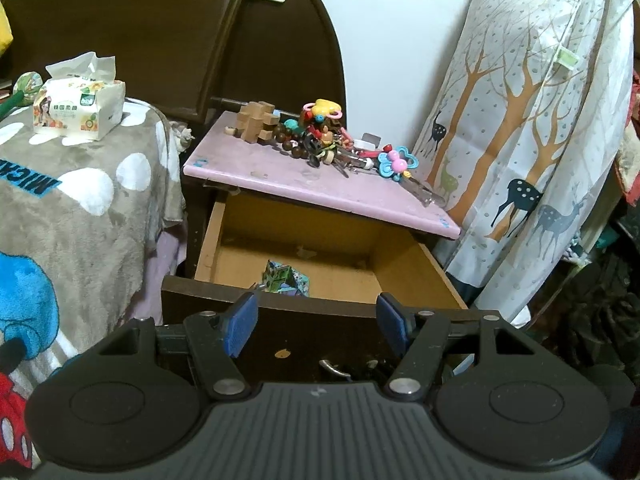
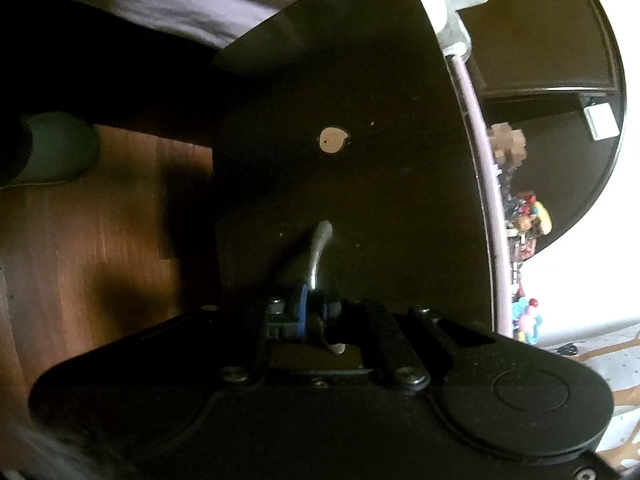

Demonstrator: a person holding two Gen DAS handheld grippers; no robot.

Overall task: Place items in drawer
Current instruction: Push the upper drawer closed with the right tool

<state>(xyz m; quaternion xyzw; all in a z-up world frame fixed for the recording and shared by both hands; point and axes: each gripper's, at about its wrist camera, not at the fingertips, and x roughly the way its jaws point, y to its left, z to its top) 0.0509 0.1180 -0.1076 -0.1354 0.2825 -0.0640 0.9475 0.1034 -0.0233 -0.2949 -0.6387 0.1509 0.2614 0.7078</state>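
Note:
The nightstand's drawer [image 1: 404, 264] stands pulled open, with one small patterned cube [image 1: 285, 278] on its floor. On the pink top [image 1: 260, 160] lies a pile of items: a wooden puzzle [image 1: 256, 122], dark beads [image 1: 290, 140], a yellow toy [image 1: 324, 110] and a blue-pink rattle [image 1: 396, 164]. My left gripper [image 1: 318, 326] is open and empty, above the drawer front. My right gripper [image 2: 312, 308] is shut on the metal drawer handle [image 2: 318, 252] on the dark drawer front [image 2: 360, 160]. The pile shows at the right edge of the right wrist view [image 2: 528, 216].
A bed with a spotted grey blanket [image 1: 72, 208] is left of the nightstand, with a tissue pack [image 1: 76, 104] on it. A deer-print cover [image 1: 532, 128] hangs to the right. A dark headboard [image 1: 168, 32] stands behind. Wooden floor [image 2: 100, 248] lies below the drawer.

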